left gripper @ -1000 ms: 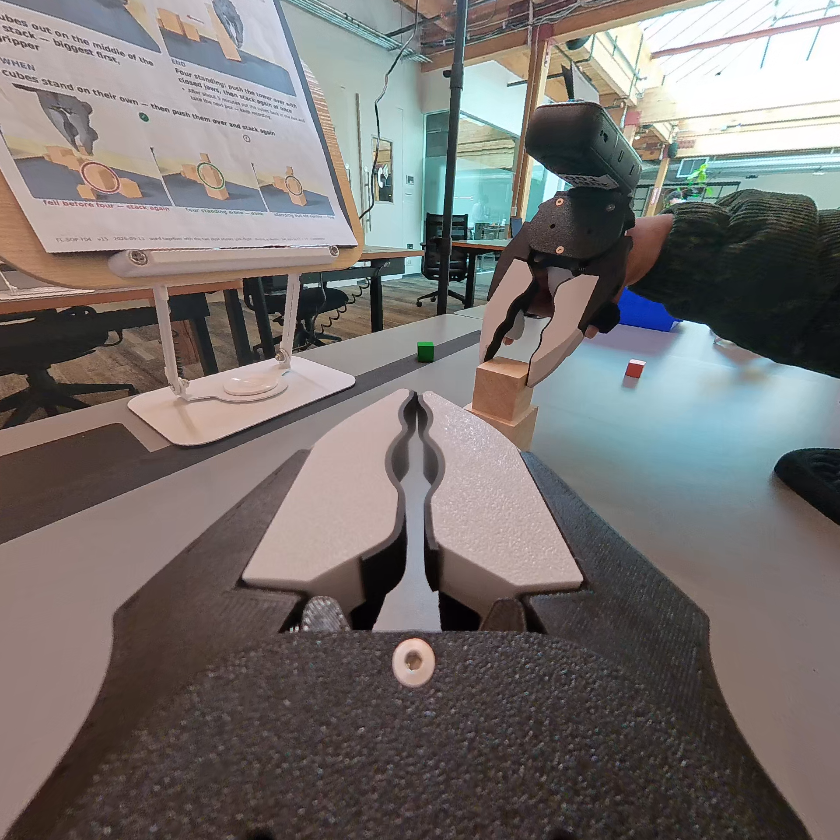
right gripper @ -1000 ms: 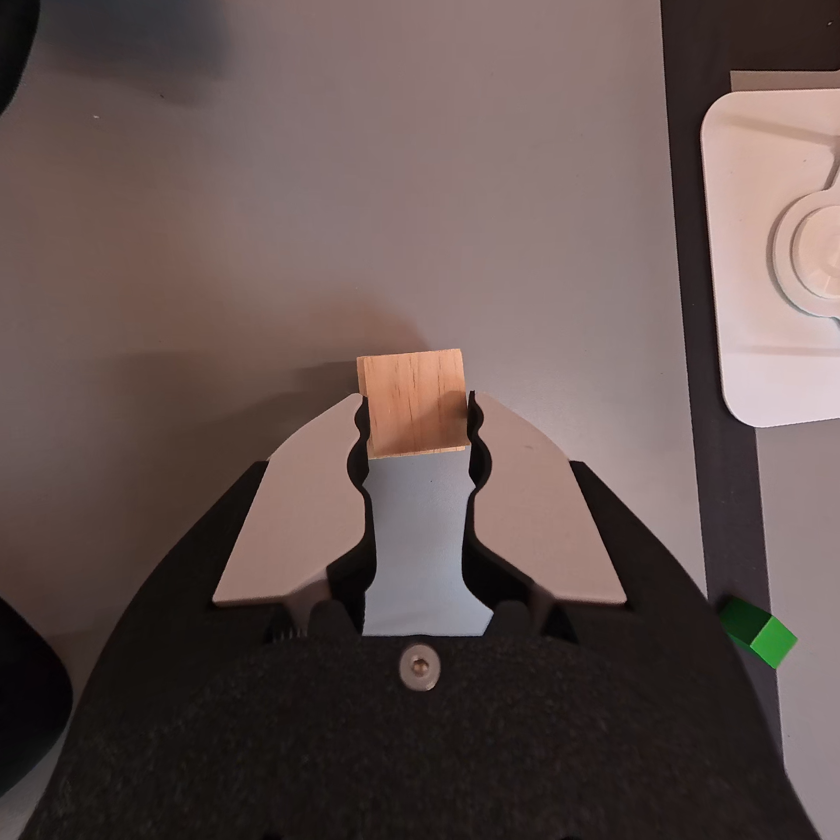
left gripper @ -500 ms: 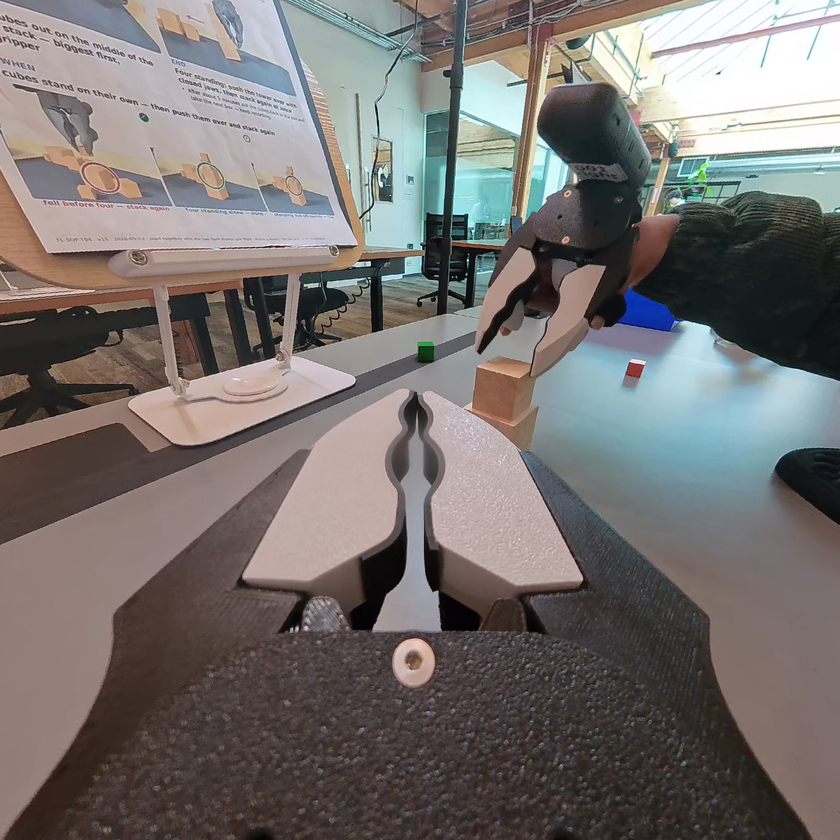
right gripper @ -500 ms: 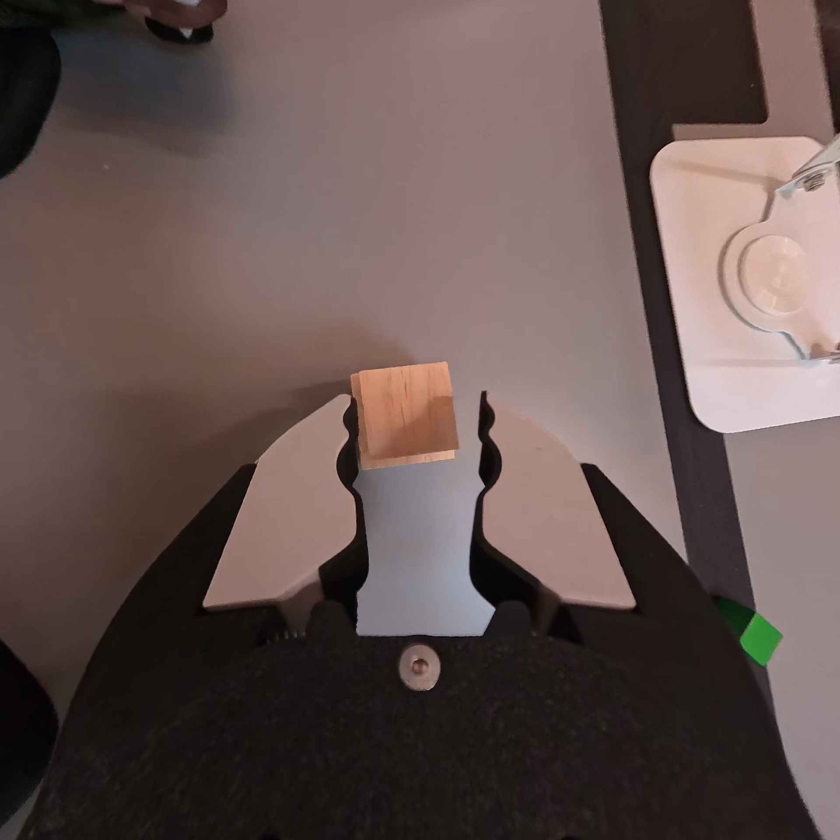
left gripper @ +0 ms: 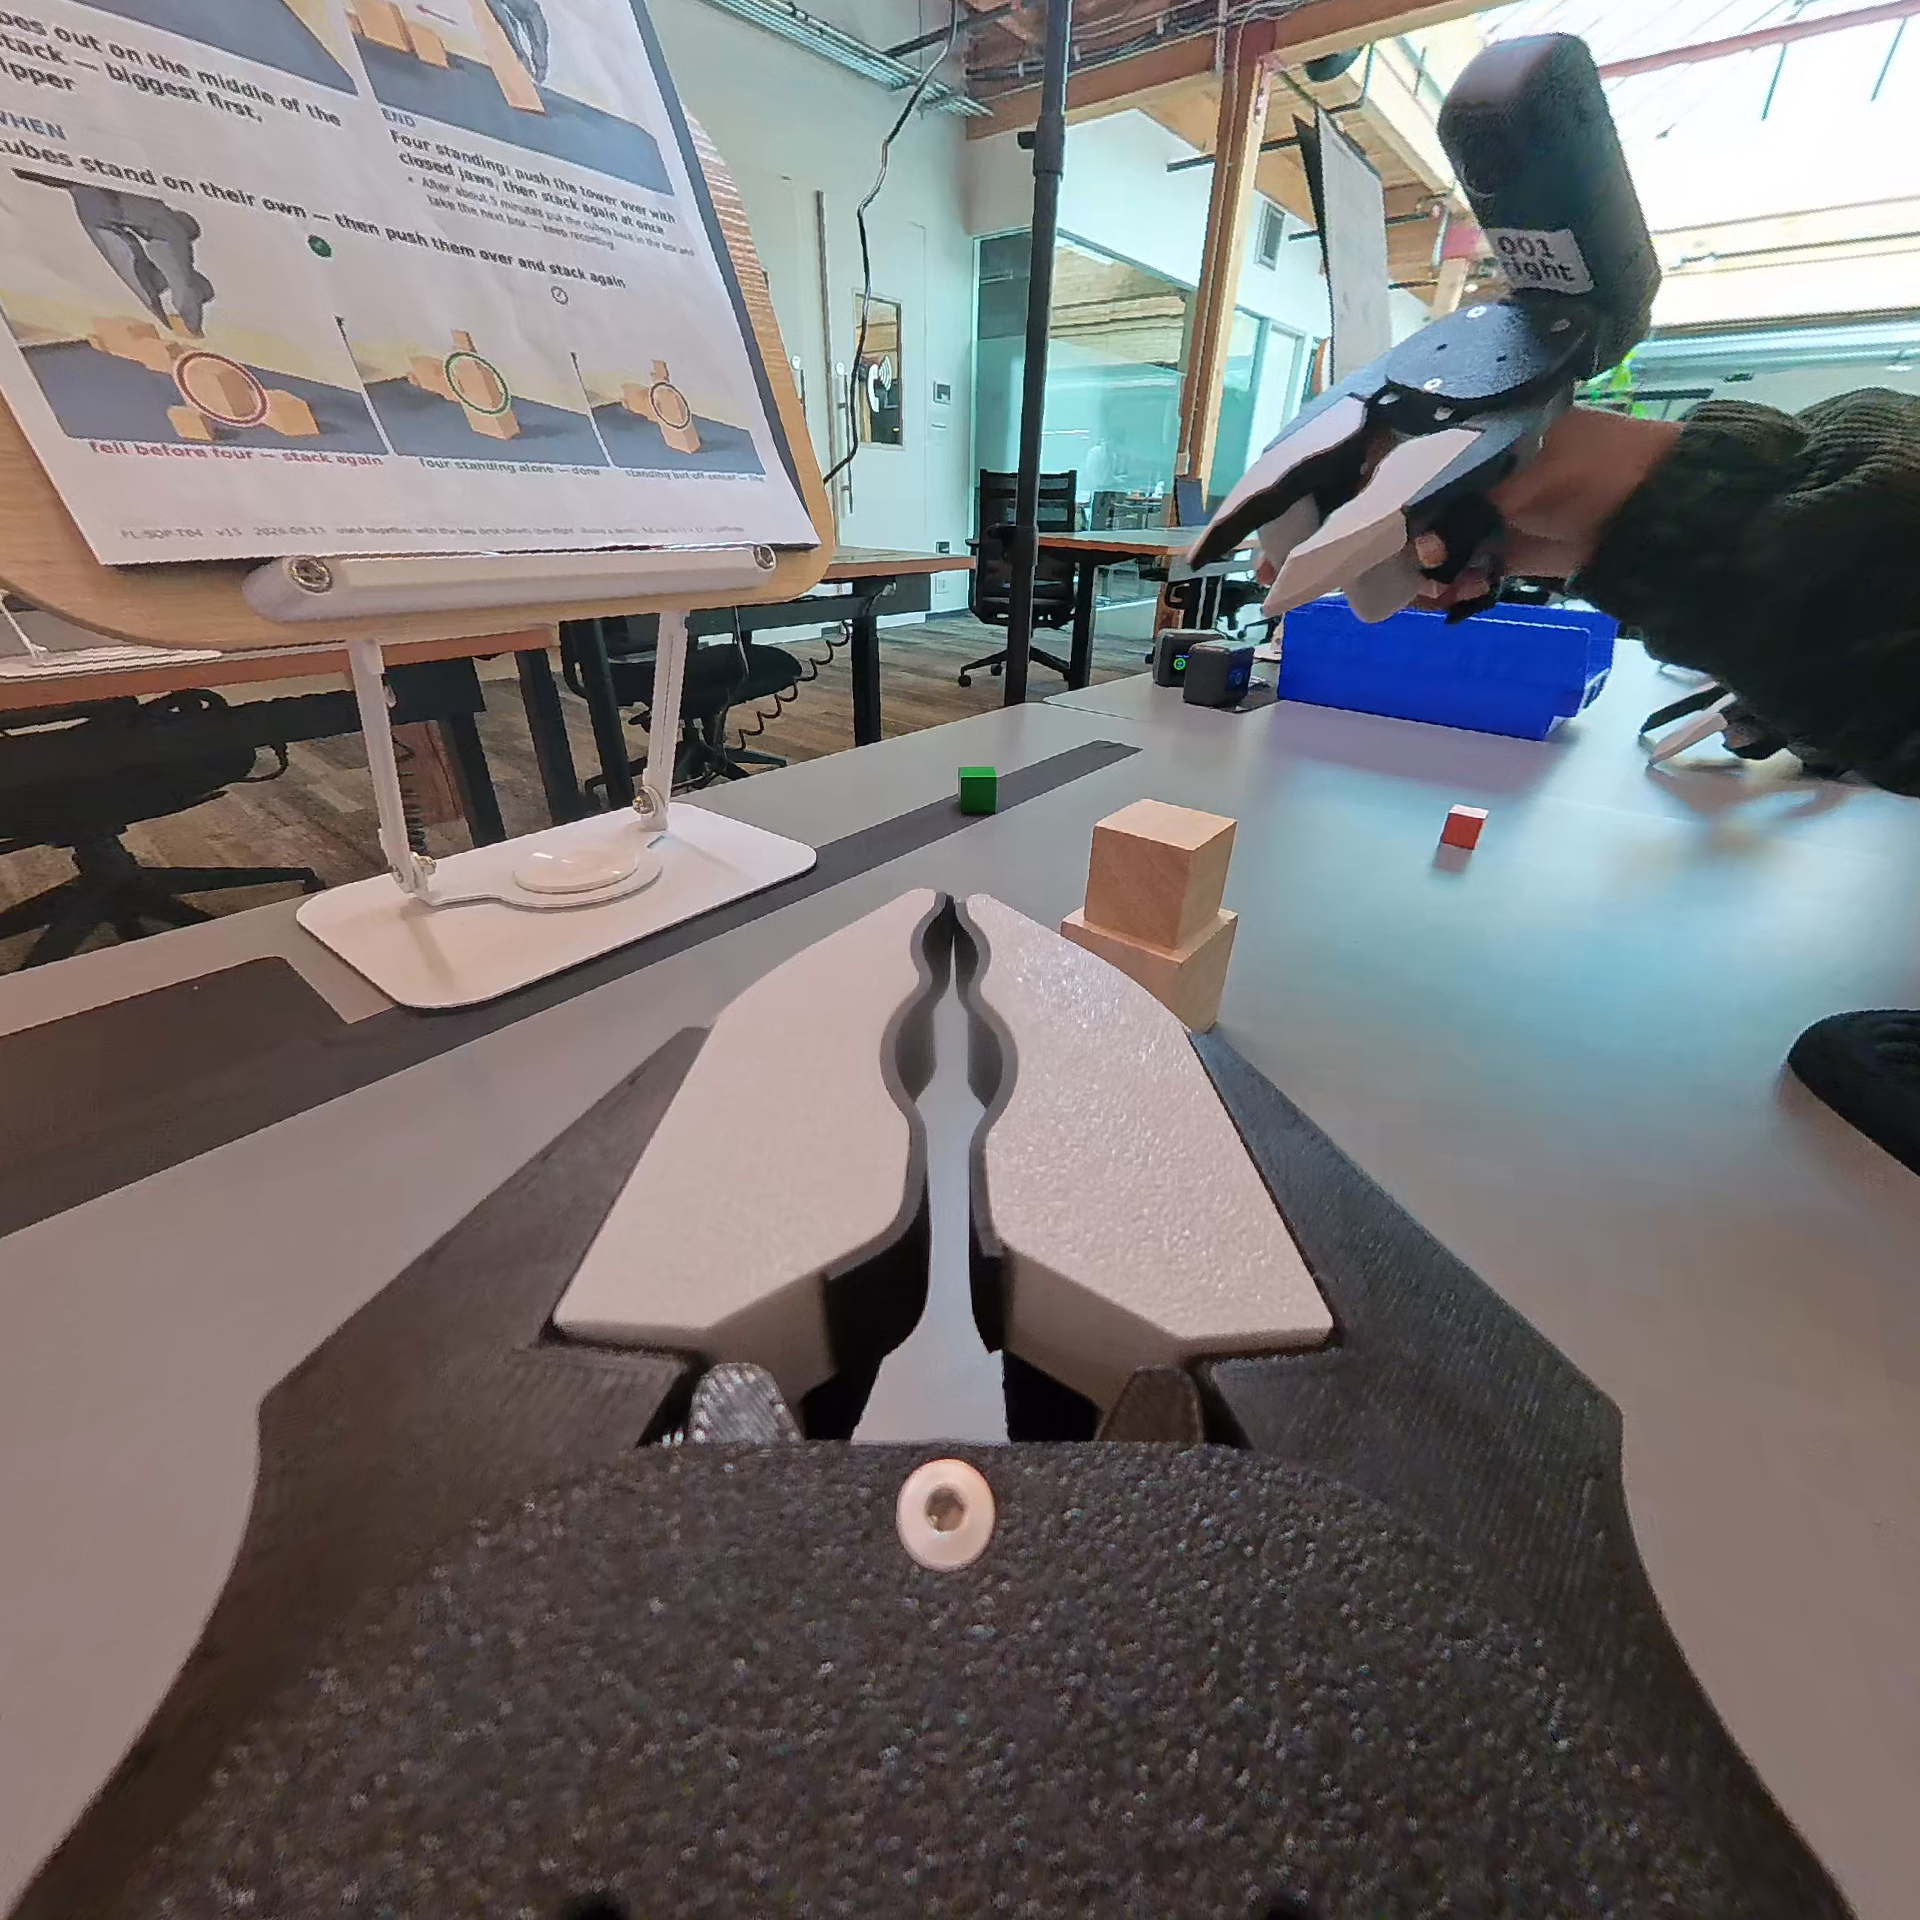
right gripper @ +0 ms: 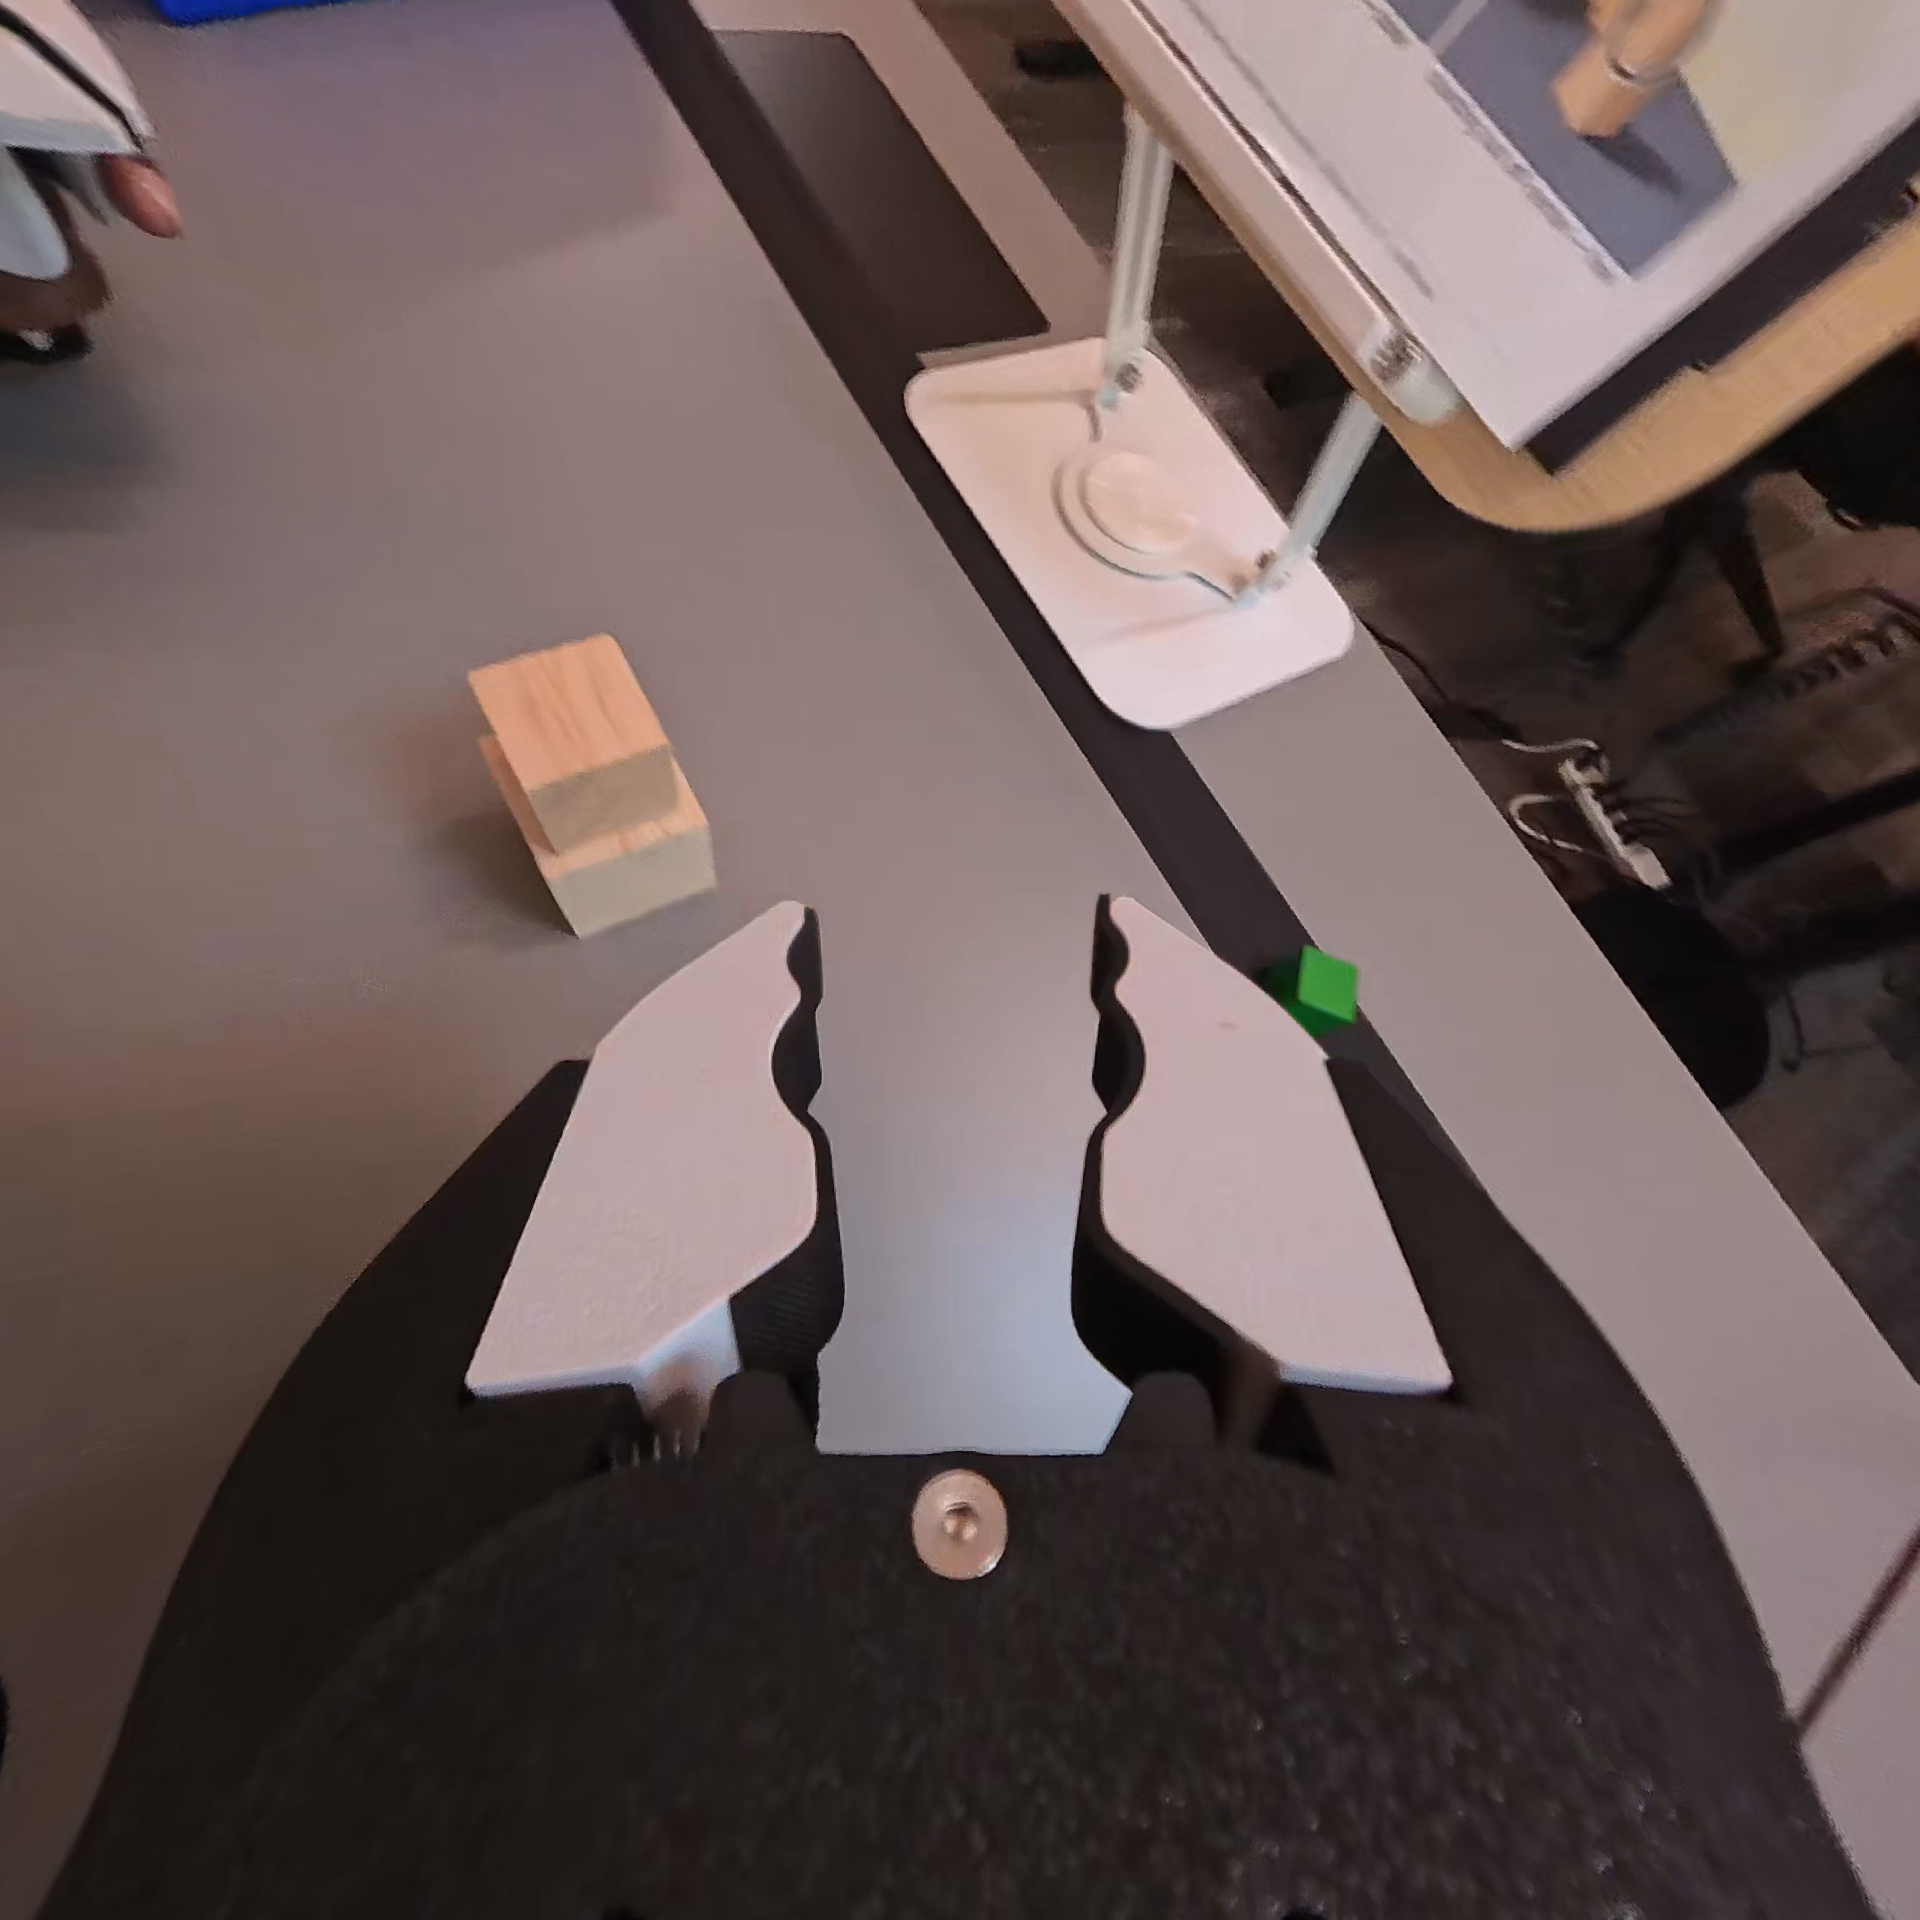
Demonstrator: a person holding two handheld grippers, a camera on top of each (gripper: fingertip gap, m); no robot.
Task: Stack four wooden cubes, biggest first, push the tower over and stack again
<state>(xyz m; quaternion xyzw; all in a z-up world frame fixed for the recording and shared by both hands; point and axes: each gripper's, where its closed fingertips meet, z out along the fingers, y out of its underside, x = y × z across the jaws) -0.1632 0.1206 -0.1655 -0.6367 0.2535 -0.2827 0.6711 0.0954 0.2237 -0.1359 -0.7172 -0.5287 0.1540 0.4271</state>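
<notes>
Surface: grey tabletop in an open office.
Stack: smaller pale wooden cube atop larger wooden cube, off-centre.
Left gripper: clenched, empty, low beside the stack.
Right gripper: released, empty, raised.
Risk: a nudge from either gripper could topple the off-centre top cube.

Counts: 2 wooden cubes, smaller cube stacked on larger cube. 1 green cube on the dark strip. 1 red cube. 1 blue bin. 2 small dark devices beside the bin. 1 white stand w/ 1 instruction sheet. 2 grippers: left gripper, right gripper.
</notes>
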